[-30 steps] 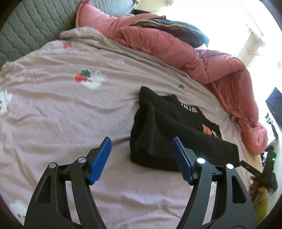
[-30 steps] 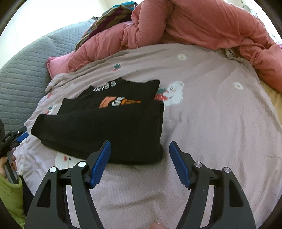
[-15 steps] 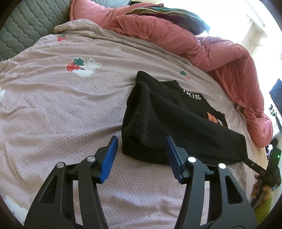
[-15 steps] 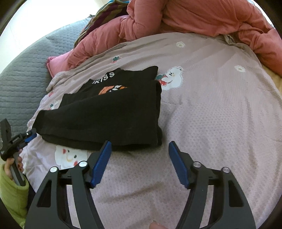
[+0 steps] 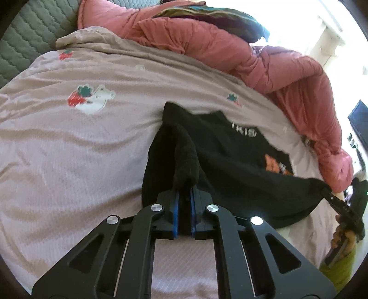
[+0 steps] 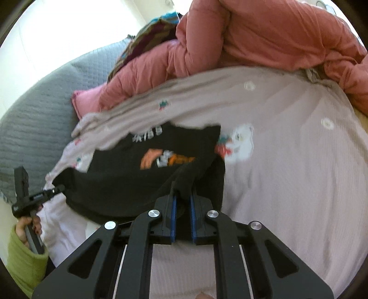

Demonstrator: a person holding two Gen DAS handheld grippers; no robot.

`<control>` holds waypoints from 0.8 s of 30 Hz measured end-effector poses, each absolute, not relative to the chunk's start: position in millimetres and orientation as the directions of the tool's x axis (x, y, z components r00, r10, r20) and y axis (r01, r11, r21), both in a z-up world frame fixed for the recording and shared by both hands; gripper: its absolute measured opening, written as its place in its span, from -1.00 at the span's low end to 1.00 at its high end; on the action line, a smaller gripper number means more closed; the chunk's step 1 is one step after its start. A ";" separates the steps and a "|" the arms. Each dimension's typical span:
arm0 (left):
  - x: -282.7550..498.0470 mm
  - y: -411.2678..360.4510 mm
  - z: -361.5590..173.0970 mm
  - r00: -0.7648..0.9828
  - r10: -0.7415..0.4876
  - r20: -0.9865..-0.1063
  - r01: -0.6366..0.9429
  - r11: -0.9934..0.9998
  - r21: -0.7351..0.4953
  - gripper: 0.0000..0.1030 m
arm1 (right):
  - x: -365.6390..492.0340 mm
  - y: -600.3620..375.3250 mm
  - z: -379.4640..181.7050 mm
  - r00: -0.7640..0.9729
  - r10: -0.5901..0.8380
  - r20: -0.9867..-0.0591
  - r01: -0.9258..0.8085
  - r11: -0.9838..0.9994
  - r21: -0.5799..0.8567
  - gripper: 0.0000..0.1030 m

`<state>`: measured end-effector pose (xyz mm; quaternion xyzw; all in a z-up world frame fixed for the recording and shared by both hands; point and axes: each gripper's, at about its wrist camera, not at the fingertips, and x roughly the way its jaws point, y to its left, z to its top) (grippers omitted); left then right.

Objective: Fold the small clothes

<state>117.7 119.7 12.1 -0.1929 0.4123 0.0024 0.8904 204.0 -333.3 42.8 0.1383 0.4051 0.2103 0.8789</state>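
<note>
A black shirt (image 5: 230,161) with white letters and an orange print lies folded on the pale pink bed sheet (image 5: 69,161). My left gripper (image 5: 184,195) has its jaws closing on a pinched ridge of the shirt's near left corner, and the blue pads (image 5: 176,211) press the cloth. In the right wrist view the same shirt (image 6: 128,181) shows, with my right gripper (image 6: 183,197) closing its jaws on the near right corner. Each view shows the other gripper at the shirt's far corner: the right gripper (image 5: 331,195) and the left gripper (image 6: 57,189). The cloth hangs taut between them.
A rumpled pink quilt (image 5: 264,57) is heaped along the far side of the bed, with a striped cushion (image 5: 218,16) on it. The grey quilted headboard (image 6: 34,119) borders the sheet. A hand in a green sleeve (image 6: 23,253) holds the left gripper's handle.
Both grippers moved forward to the shirt's near edge and went from wide open to shut on its corners. The near edge now rises off the sheet.
</note>
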 end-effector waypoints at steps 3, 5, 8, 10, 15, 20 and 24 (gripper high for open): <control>131.5 123.9 21.8 0.673 -0.169 -0.720 -0.163 0.916 -0.367 -0.96 | 223.4 -331.7 51.6 0.609 0.466 -0.642 -0.258 0.882 0.394 -0.83; 144.4 128.7 26.9 0.678 -0.175 -0.714 -0.171 0.907 -0.384 -0.97 | 241.1 -332.6 53.5 0.609 0.468 -0.641 -0.242 0.879 0.412 -0.83; 164.7 135.0 29.5 0.676 -0.180 -0.715 -0.187 0.896 -0.402 -0.97 | 265.1 -333.9 51.4 0.607 0.465 -0.645 -0.212 0.876 0.433 -0.83; 177.0 139.3 27.5 0.671 -0.187 -0.717 -0.198 0.888 -0.416 -0.97 | 278.5 -333.1 46.2 0.597 0.464 -0.654 -0.190 0.874 0.447 -0.83; 209.7 145.4 7.9 0.630 -0.186 -0.754 -0.234 0.880 -0.413 -0.96 | 310.2 -328.2 16.0 0.555 0.433 -0.710 -0.118 0.886 0.448 -0.83; 221.6 150.3 -12.1 0.622 -0.204 -0.756 -0.250 0.863 -0.439 -0.43 | 327.1 -332.3 -13.9 0.513 0.431 -0.742 -0.034 0.874 0.484 -0.58; 206.5 170.2 -8.2 0.677 -0.218 -0.703 -0.266 0.818 -0.510 -0.29 | 320.6 -345.0 -9.4 0.555 0.410 -0.723 -0.004 0.871 0.491 -0.24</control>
